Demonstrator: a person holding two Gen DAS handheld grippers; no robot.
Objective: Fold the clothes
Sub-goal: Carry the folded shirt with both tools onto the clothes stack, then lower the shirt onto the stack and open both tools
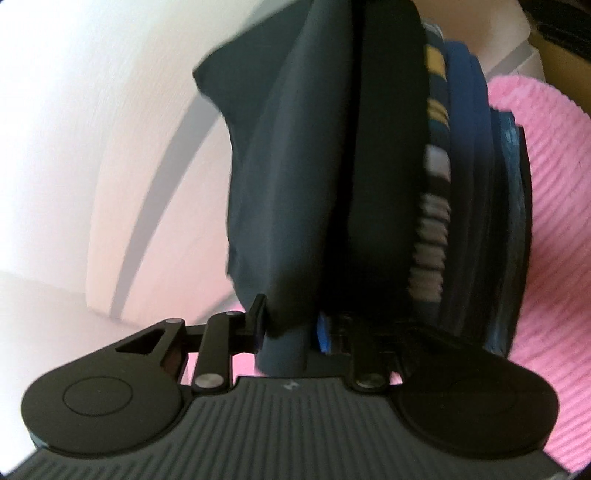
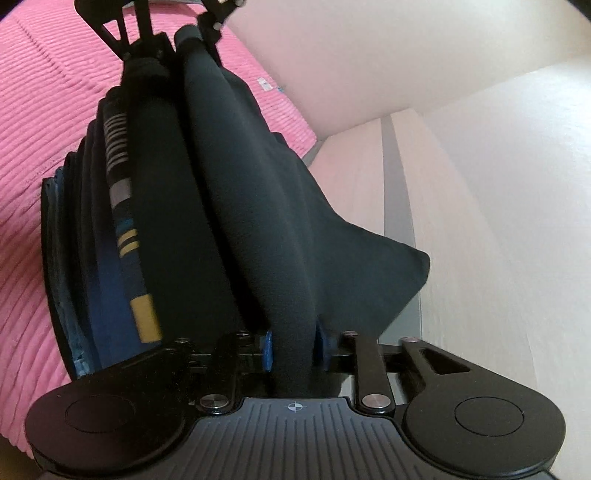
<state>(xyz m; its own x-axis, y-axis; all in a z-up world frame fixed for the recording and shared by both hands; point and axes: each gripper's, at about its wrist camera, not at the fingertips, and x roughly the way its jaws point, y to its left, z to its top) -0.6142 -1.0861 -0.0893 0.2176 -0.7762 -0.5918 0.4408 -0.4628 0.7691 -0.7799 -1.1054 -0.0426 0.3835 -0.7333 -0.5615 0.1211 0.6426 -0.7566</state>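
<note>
A dark garment point(image 1: 288, 177) hangs stretched between the two grippers, its folded edge bunched into a roll at each end. In the left wrist view the roll runs from 12 o'clock down to the left gripper point(image 1: 288, 332), whose jaws are clamped on it. In the right wrist view the same garment point(image 2: 258, 206) runs from the right gripper point(image 2: 293, 350) at 6 o'clock, jaws pinched on the roll, up to the left gripper point(image 2: 177, 33) at 12 o'clock. One loose corner juts toward 3 o'clock there. Just beside the garment, touching it, is a stack point(image 1: 461, 184) of folded clothes, blue and striped, at 3 o'clock in the left view and at 9 o'clock point(image 2: 110, 229) in the right. The stack lies on a pink ribbed cover point(image 2: 33, 140). A pale wall point(image 2: 480, 166) lies opposite.
</note>
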